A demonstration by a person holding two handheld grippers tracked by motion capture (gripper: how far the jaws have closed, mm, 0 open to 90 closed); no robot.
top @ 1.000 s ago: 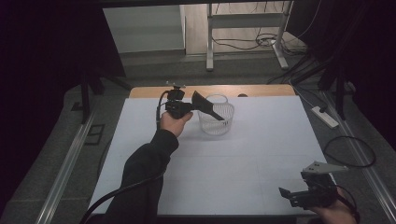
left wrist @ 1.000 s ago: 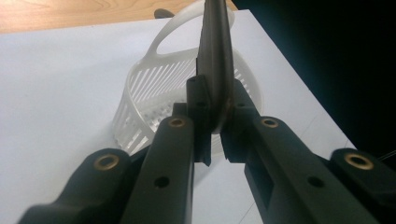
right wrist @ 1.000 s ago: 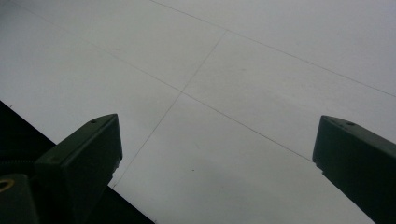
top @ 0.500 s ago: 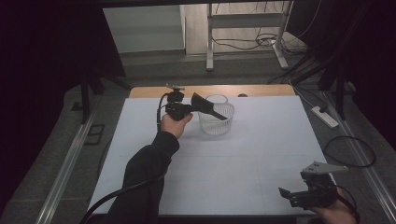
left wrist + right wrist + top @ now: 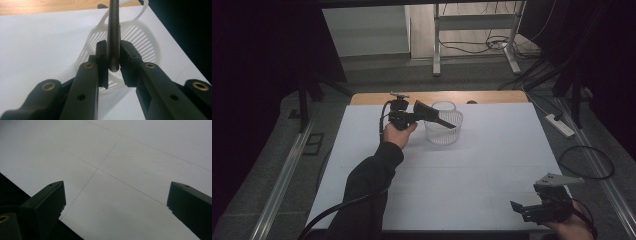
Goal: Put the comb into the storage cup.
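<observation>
High view: the left forearm in a dark sleeve reaches forward from the near edge to the far part of the white counter point(image 5: 492, 165), its hand raised just left of a white slatted basket point(image 5: 443, 131). The left gripper point(image 5: 447, 122) points rightward over the basket's rim, carrying a dark rod point(image 5: 443, 121) that juts out above the basket mouth. The right gripper point(image 5: 518, 209) rests low at the near right corner, aimed leftward across the counter, well apart from the basket.

Left gripper view: the rod point(image 5: 113, 37) stands between the two black jaws, its rounded end level with the pads; the jaws are narrow and have just been opening a little, with a thin gap showing beside the rod on one side, so whether the pads press it I cannot tell. The basket point(image 5: 140, 42) lies beyond, with its looped handle toward the wooden far strip.

Right gripper view: the jaws stand wide, with bare counter point(image 5: 120, 170) between them and its dark edge at lower left.

The basket sits near the far edge, by the wooden strip point(image 5: 492, 96); broad open surface spreads before and right of it
</observation>
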